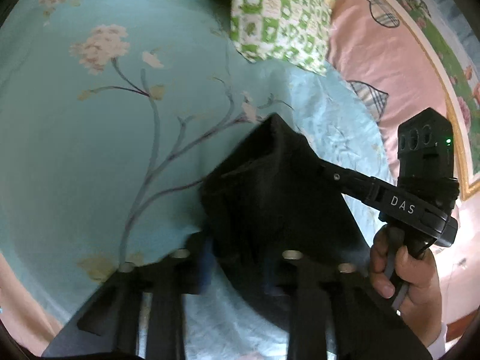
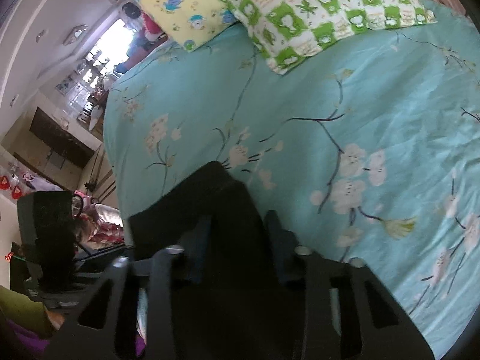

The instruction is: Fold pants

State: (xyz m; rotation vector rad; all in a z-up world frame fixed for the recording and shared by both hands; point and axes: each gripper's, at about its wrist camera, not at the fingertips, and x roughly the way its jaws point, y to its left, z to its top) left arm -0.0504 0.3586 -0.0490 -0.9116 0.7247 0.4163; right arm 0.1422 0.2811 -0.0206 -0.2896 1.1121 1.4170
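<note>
Black pants (image 1: 270, 186) bunch between both claws over a teal bedsheet (image 1: 90, 150).

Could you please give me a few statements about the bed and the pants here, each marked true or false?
1. The pants are black. True.
2. The bed sheet is plain white. False: it is turquoise with a flower print.
3. A green-and-white checked pillow lies on the bed. True.
4. The right gripper hangs clear of the pants. False: its tip meets the dark cloth.
5. The left gripper has pants cloth between its fingers. True.
</note>
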